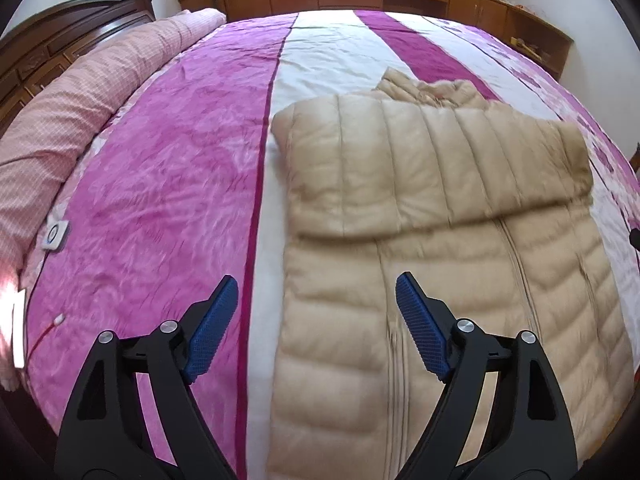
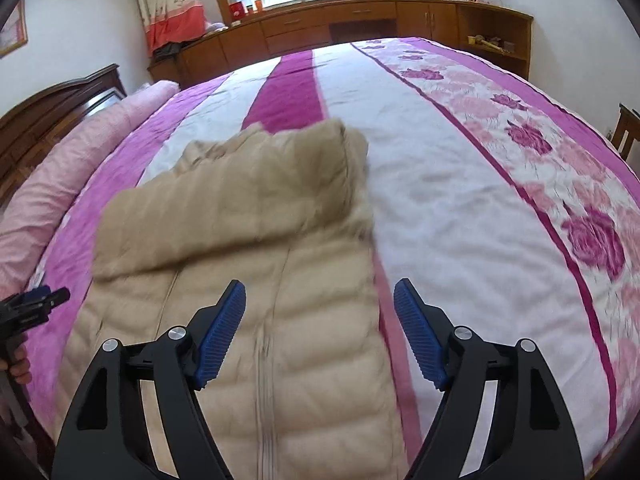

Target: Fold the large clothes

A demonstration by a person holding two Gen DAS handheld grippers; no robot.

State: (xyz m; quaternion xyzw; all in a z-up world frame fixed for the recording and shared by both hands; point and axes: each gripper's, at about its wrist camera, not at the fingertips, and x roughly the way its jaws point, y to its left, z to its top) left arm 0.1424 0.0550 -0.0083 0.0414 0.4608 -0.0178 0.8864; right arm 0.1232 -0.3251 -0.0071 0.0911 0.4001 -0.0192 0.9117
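Observation:
A beige quilted down jacket (image 1: 432, 216) lies on the bed, zipper side up, with its far part folded back over the body. It also shows in the right wrist view (image 2: 248, 216). My left gripper (image 1: 316, 292) is open and empty, above the jacket's near left edge. My right gripper (image 2: 320, 296) is open and empty, above the jacket's near right edge. The left gripper (image 2: 36, 300) also shows at the left edge of the right wrist view.
The bed cover (image 1: 160, 160) is striped magenta, white and floral (image 2: 520, 184). A rolled pink quilt (image 1: 80, 100) lies along the dark headboard (image 1: 60, 28) on the left. Wooden cabinets (image 2: 360, 20) stand beyond the far edge. A small white device (image 1: 56, 236) lies near the quilt.

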